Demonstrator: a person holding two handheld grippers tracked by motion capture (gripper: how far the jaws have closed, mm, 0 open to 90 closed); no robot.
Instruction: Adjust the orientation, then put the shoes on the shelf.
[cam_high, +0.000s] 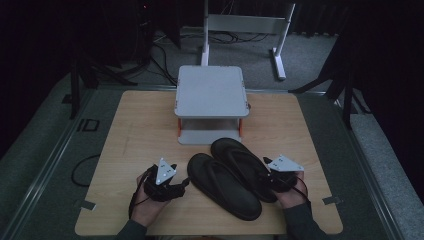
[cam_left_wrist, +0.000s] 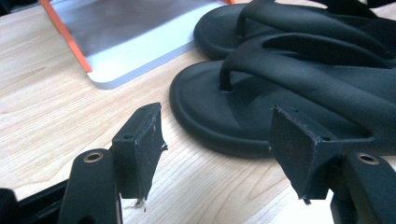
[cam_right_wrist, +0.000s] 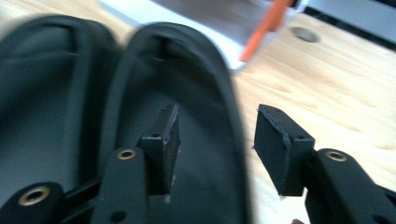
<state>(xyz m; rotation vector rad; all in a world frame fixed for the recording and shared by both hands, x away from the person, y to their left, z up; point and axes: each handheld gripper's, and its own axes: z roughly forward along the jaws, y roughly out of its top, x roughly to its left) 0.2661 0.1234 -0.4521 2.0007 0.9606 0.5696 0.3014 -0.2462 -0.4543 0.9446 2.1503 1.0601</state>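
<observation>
High view shows a pair of black flip-flops lying side by side on the wooden surface (cam_high: 140, 130), slanting from the middle toward the near edge. The left flip-flop (cam_high: 222, 185) lies closer to the near edge; the right flip-flop (cam_high: 242, 165) touches it along one side, its toe end just in front of the grey two-tier stand (cam_high: 210, 92) that sits at the middle of the far edge. Orange posts join the stand's two tiers.

The left tool (cam_high: 167, 185), held in the person's left hand (cam_high: 147, 202), sits on the surface near the near edge, just beside the left flip-flop's toe end. In the left gripper view its jaws stand apart with bare wood between them and grip nothing; the left flip-flop (cam_left_wrist: 280, 107) lies just ahead of them.

The right tool (cam_high: 275, 177), in the right hand (cam_high: 292, 195), is at the heel end of the right flip-flop. In the right gripper view its jaws stand open across the outer rim of the right flip-flop (cam_right_wrist: 187, 116), one pad over the sole and one over the wood, neither pressing on it.
</observation>
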